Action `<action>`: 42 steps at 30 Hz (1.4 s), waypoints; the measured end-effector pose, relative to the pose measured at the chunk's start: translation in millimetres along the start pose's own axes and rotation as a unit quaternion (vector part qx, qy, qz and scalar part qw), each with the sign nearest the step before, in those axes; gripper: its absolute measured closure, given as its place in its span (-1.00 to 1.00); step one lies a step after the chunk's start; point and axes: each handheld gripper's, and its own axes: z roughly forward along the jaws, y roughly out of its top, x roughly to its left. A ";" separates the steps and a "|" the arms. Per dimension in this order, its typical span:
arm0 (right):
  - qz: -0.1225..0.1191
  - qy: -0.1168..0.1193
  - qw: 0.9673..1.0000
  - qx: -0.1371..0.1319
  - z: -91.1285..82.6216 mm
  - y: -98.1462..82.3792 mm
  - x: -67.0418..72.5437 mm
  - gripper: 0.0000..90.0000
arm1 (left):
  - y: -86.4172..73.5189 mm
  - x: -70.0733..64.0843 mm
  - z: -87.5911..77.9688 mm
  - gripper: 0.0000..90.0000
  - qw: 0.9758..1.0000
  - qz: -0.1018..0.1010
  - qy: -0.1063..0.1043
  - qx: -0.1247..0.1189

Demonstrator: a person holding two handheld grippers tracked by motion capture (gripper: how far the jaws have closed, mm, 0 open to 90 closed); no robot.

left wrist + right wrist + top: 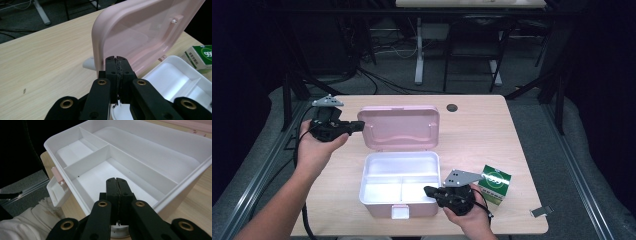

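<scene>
High view: left tool (358, 126) touches the raised pink lid (399, 127).

light wooden table (492, 130), open white-and-pink box (399, 187), green carton (495, 183) beside it

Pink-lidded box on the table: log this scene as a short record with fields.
box: white base with three compartments, nothing seen in them
lid: pink lid swung open, standing up behind the base
latch: pink-and-white latch on the near wall, hanging free
left gripper: left gripper shut, nothing between its jaws, at the lid's left edge
right gripper: right gripper shut, empty, over the base's right edge
carton: green-and-white carton on the table, right of the base
</scene>
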 end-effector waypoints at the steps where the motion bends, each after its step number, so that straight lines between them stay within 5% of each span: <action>1: 0.000 0.000 1.000 0.000 0.0 0.0 -0.1 1.00 | 1.0 1.1 1.1 0.96 1.000 0.000 0.004 0.003; 9: -0.001 0.001 1.000 -0.001 -0.2 -0.5 -0.1 1.00 | 5.6 7.2 9.2 0.92 1.000 -0.006 0.017 0.019; 26: -0.003 0.002 1.000 -0.002 1.9 -3.1 -0.3 0.99 | 2.6 6.8 9.3 0.89 0.998 0.018 0.015 0.058; 32: -0.002 0.002 1.000 -0.002 1.9 -3.0 -0.3 0.99 | 2.0 6.4 9.5 0.85 0.995 0.036 0.012 0.089; 37: -0.002 0.002 1.000 -0.002 1.9 -2.9 0.1 0.97 | 2.3 2.7 8.4 0.84 0.990 0.072 0.004 0.121; 40: -0.002 0.003 1.000 -0.002 2.0 -2.5 0.3 0.95 | 2.1 -0.8 8.1 0.83 0.985 0.103 -0.006 0.141; 42: -0.004 -0.001 1.000 0.000 1.2 -2.0 1.0 0.94 | 1.7 -3.7 8.3 0.83 0.979 0.128 -0.015 0.159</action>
